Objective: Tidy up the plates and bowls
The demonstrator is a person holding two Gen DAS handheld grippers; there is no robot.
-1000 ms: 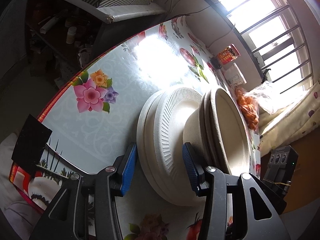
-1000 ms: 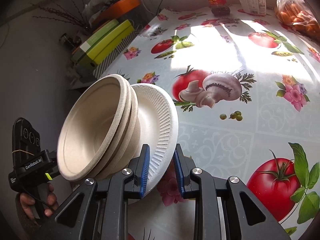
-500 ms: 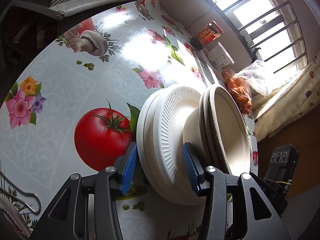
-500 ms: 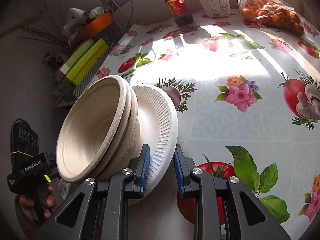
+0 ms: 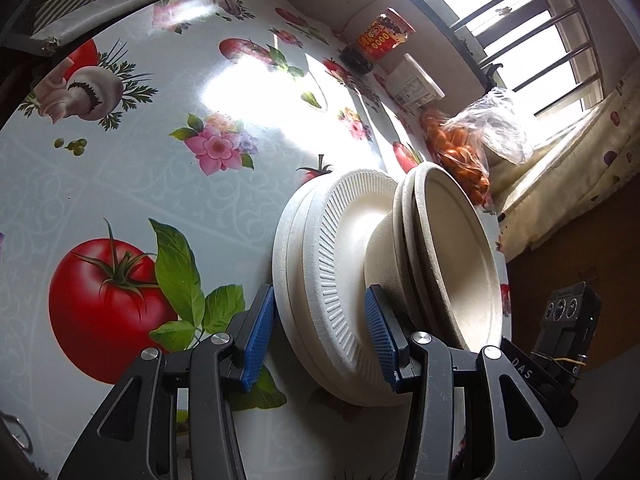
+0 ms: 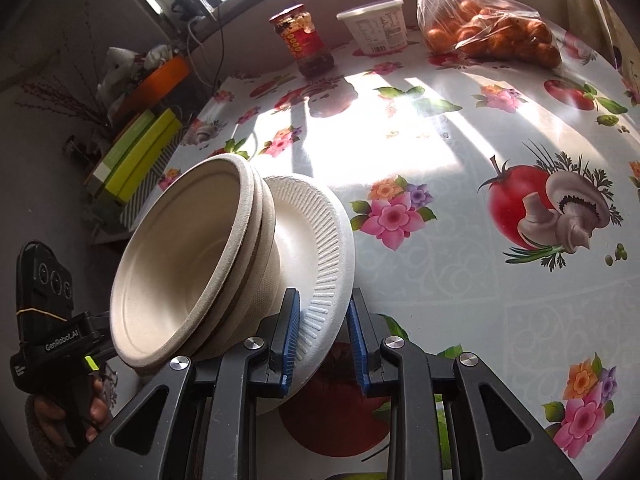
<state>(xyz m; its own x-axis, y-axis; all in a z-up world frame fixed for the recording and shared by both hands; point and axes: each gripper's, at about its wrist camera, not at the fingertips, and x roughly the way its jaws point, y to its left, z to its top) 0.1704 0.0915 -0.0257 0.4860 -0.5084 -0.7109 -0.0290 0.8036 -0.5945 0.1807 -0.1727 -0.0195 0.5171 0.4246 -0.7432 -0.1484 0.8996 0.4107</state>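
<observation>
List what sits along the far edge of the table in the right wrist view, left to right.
Jar → white tub → bag of oranges.

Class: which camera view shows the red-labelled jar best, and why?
The right wrist view: the jar stands nearly upright there, lid, label and dark contents all visible. In the left wrist view the same jar is tilted sideways near the frame's top, smaller, lid unclear.

The left tool (image 5: 320, 332) grips stacked white plates (image 5: 320, 264) at their rim (nested bowls (image 5: 452, 256) rest inside) above the fruit-patterned table (image 5: 120, 184), near a window.
</observation>
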